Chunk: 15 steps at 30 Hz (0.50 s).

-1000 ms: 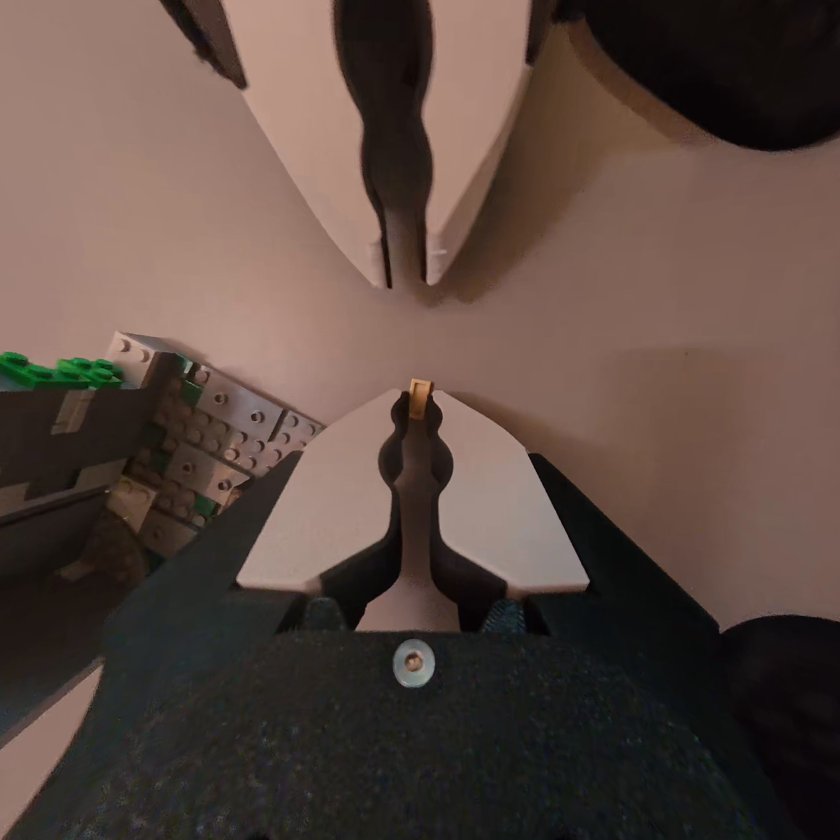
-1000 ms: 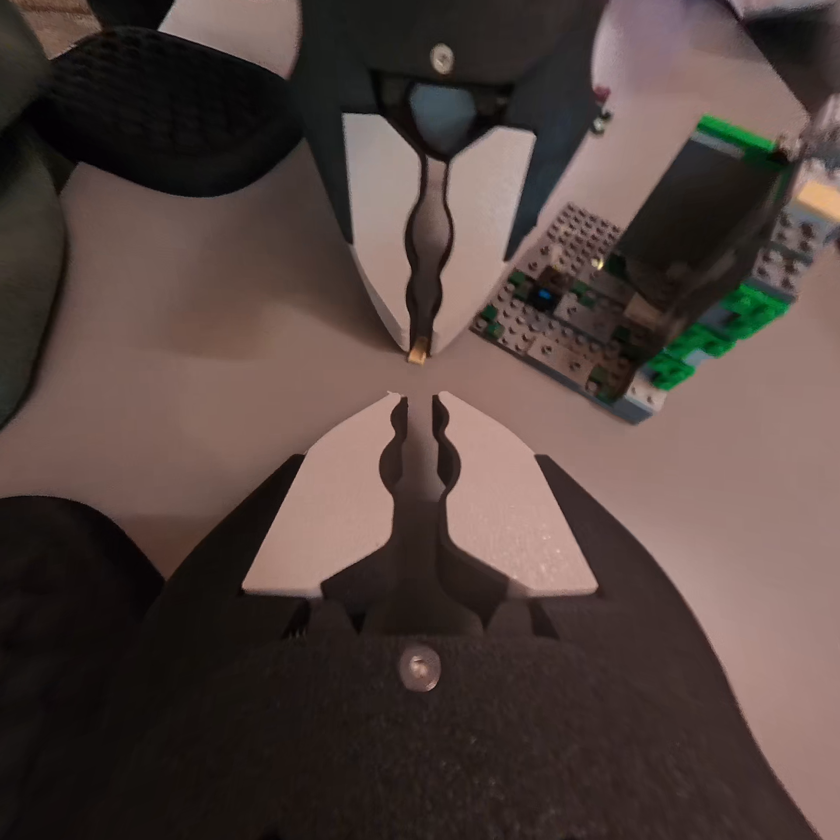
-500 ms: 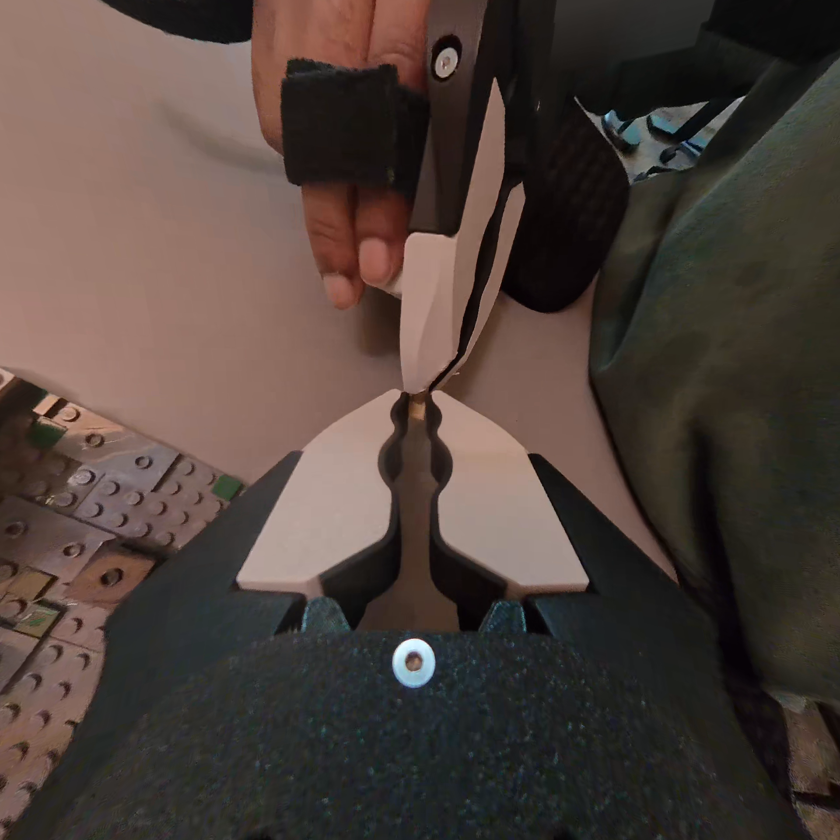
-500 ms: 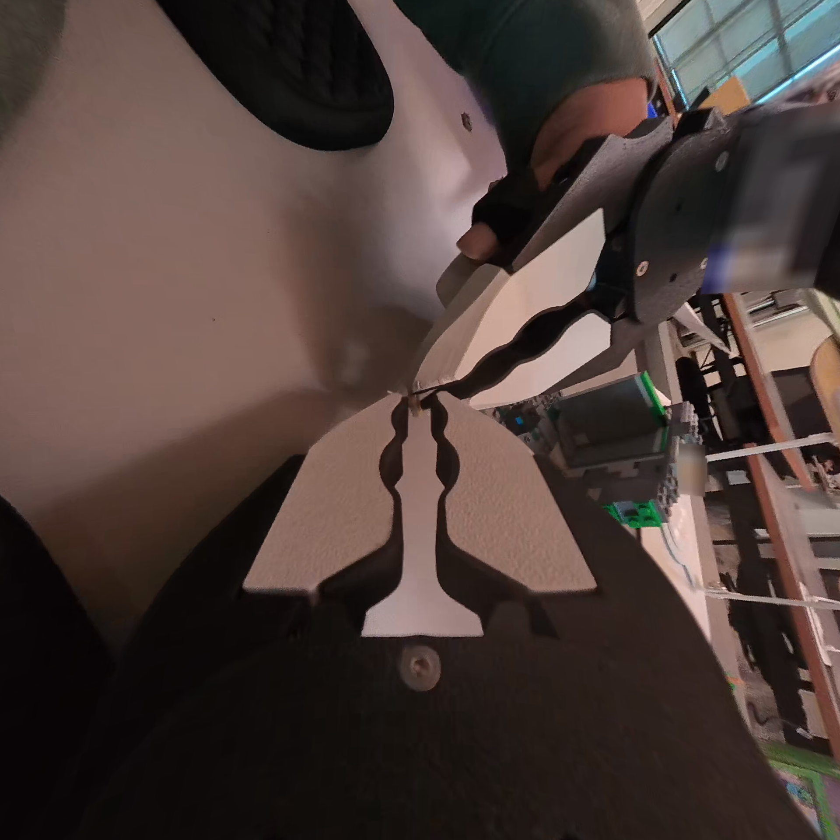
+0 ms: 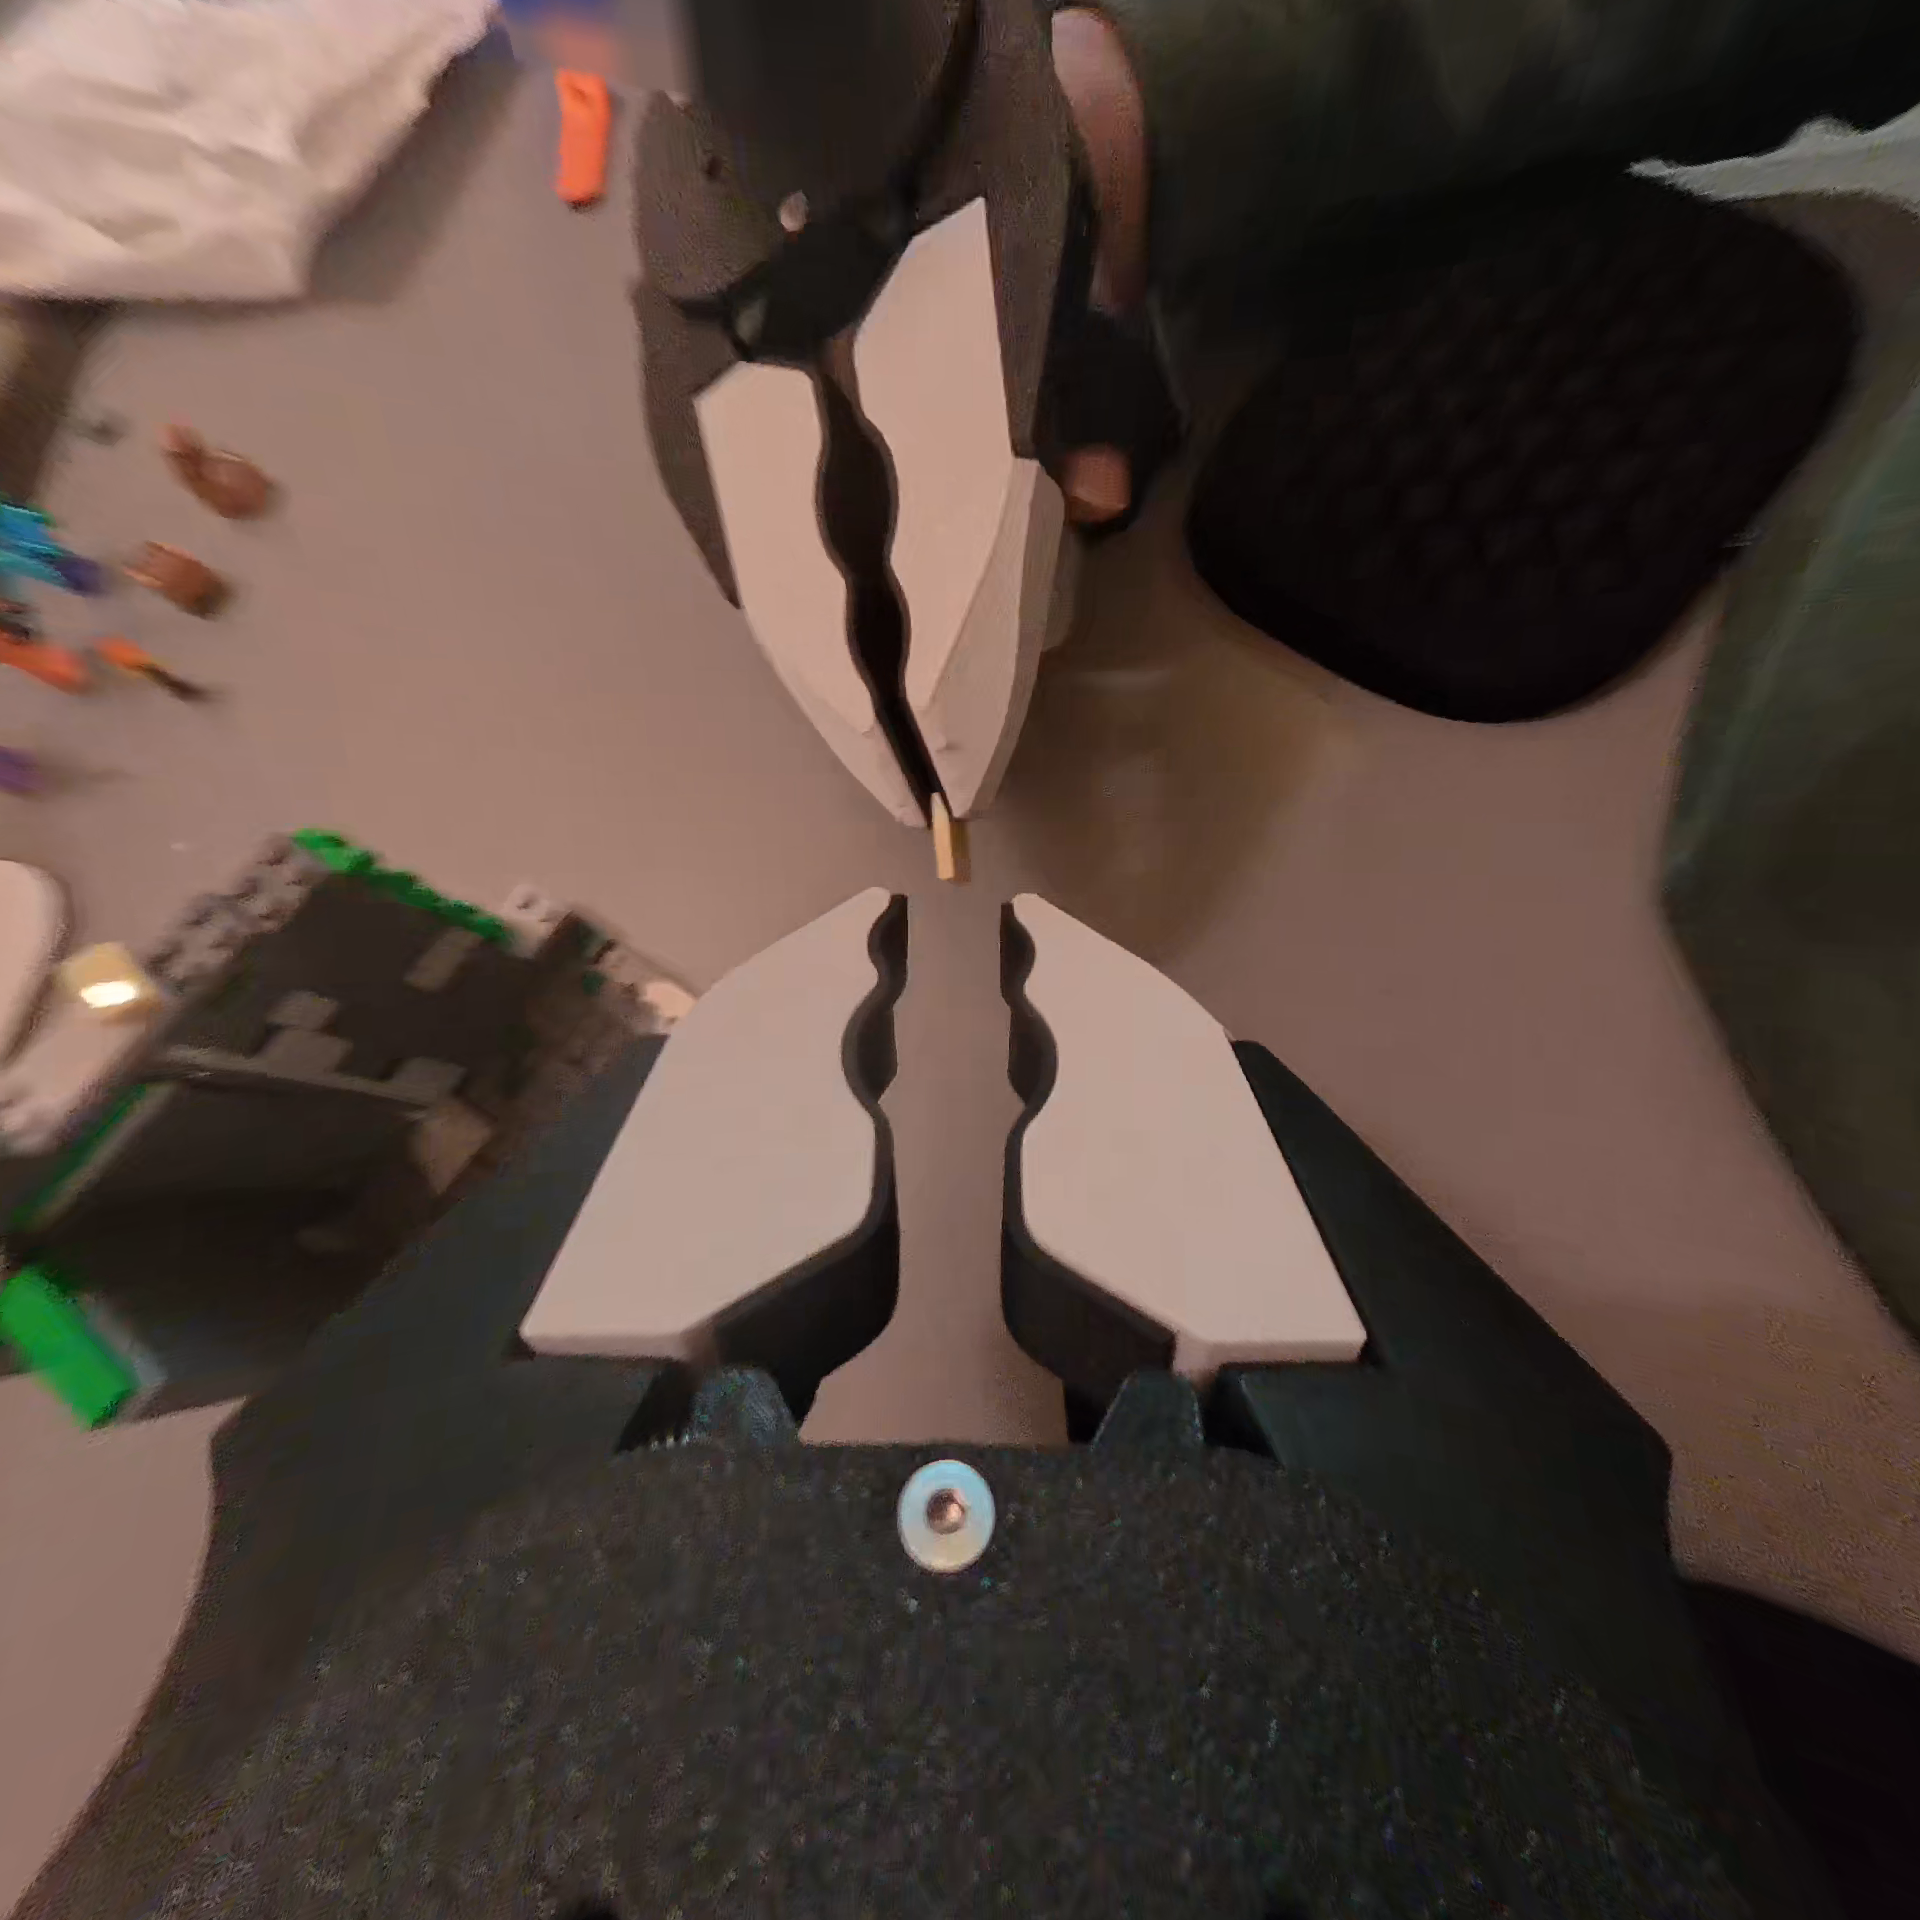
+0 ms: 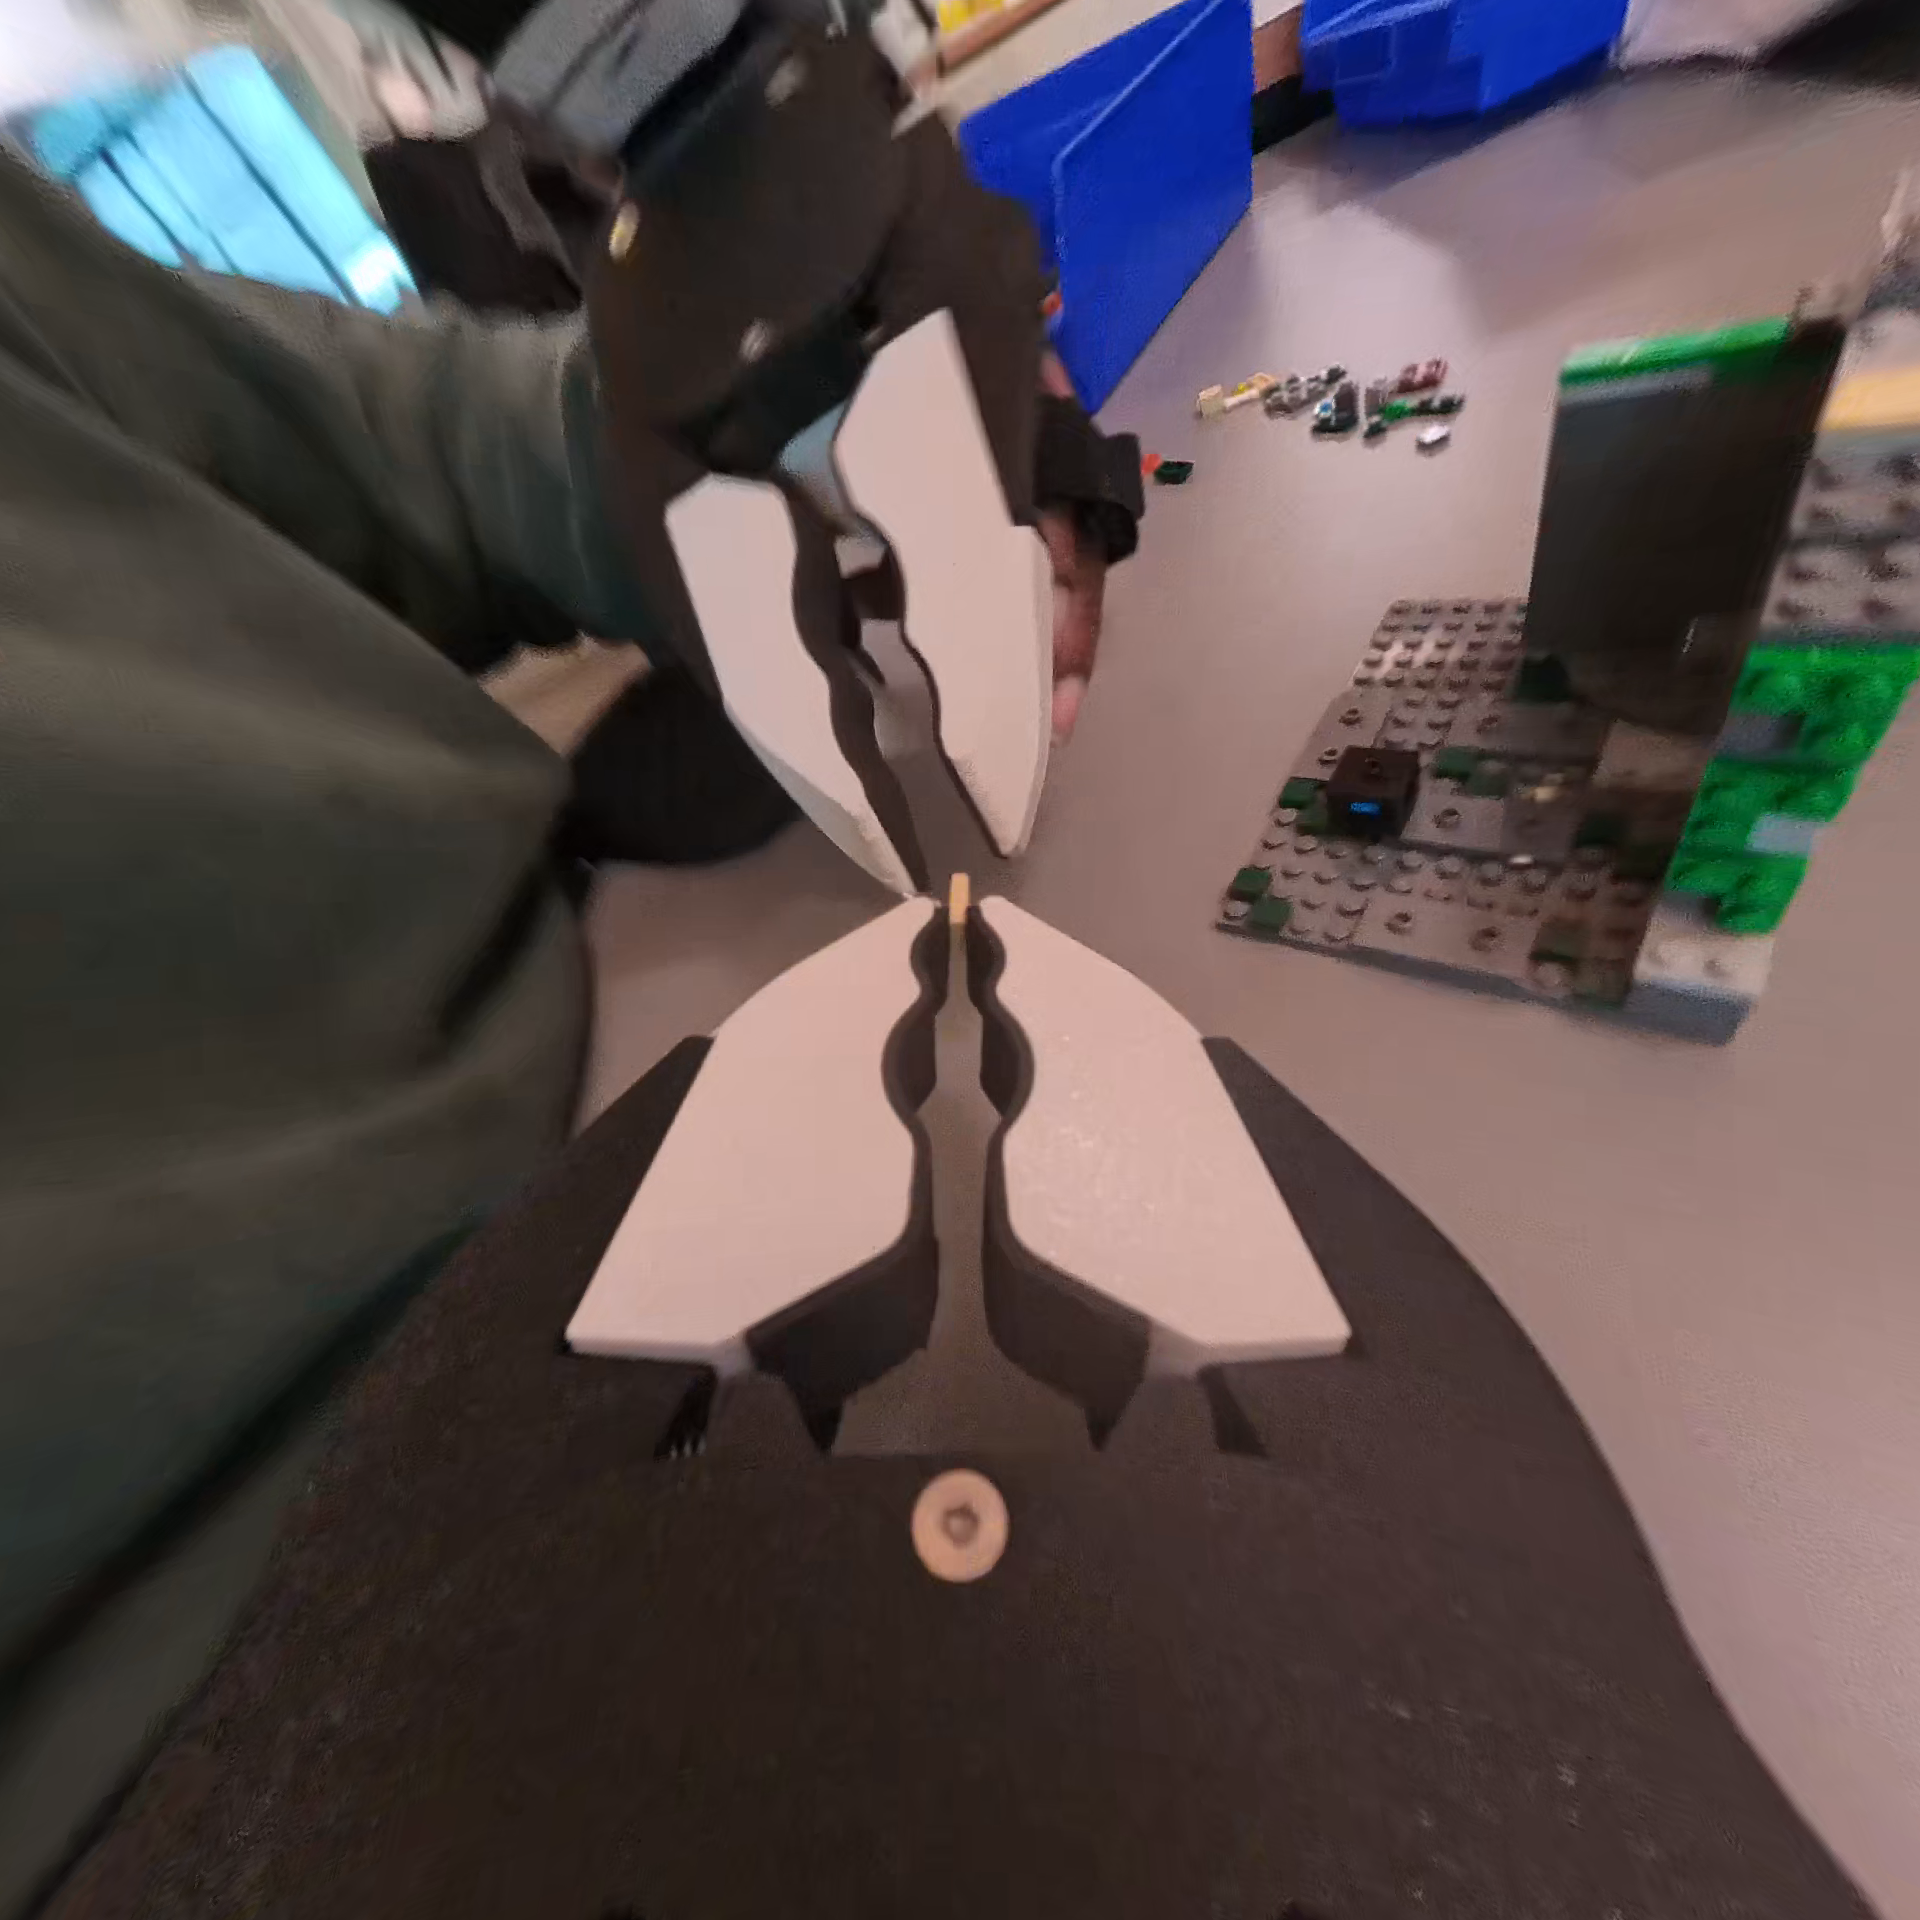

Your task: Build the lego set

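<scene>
A small tan lego piece [image 6: 959, 891] is pinched in the tips of my right gripper [image 6: 957, 906], which is shut on it above the grey table. In the left wrist view the same tan piece [image 5: 950, 854] sticks out of the right gripper [image 5: 943, 819]. My left gripper [image 5: 951, 904] is open and empty, tip to tip with the right one and just short of the piece. It also shows in the right wrist view [image 6: 960, 869], jaws apart. The partly built lego set [image 6: 1621, 727] stands to the right on its grey studded baseplate [image 6: 1403, 862]. It shows blurred in the left wrist view [image 5: 312, 1039].
Blue bins [image 6: 1143, 187] stand at the back, with a row of small loose pieces [image 6: 1340, 400] in front. More loose pieces [image 5: 197, 488] and a white bag [image 5: 187, 125] lie at the left. A black mesh pad [image 5: 1507, 468] and a person's dark green sleeve [image 6: 260, 727] are close by. Both grippers' tips are close together, under 4 cm apart.
The tan piece has passed from my left gripper to my right. The right gripper closed on it, the left opened and let go, and both views have swung round.
</scene>
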### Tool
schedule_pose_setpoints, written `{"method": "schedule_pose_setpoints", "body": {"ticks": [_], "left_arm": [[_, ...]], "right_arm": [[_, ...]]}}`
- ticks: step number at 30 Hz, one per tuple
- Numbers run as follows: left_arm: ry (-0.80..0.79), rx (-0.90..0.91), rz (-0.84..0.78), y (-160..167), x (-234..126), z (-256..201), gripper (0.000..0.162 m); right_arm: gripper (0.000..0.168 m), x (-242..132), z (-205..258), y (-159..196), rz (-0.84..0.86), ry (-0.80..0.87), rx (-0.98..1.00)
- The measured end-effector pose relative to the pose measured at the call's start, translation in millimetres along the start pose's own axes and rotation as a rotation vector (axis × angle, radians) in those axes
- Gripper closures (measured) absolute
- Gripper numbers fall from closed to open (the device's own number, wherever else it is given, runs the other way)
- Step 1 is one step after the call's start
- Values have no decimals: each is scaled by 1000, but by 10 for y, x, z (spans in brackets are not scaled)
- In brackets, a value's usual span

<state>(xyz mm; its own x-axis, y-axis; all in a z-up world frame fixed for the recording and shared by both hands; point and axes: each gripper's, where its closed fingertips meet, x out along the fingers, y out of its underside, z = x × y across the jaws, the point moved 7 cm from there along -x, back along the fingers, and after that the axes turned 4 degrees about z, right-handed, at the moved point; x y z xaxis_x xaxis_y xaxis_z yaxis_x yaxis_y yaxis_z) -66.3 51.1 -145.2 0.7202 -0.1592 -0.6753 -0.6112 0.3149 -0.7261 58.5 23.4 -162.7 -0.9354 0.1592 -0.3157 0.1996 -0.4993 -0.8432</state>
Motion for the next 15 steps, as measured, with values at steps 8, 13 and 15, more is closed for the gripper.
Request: {"method": "schedule_pose_setpoints", "body": {"ticks": [8,13,15], "left_arm": [[-289,139,-46,-60,-55,-98,146],[-312,179,-38,-86,-27,-153,150],[-328,191,-31,-90,-23,-149,154]], "right_arm": [[166,15,-64,-31,-131,-194,417],[166,24,-73,-21,-144,-236,474],[166,25,-74,-15,-139,-239,479]]}}
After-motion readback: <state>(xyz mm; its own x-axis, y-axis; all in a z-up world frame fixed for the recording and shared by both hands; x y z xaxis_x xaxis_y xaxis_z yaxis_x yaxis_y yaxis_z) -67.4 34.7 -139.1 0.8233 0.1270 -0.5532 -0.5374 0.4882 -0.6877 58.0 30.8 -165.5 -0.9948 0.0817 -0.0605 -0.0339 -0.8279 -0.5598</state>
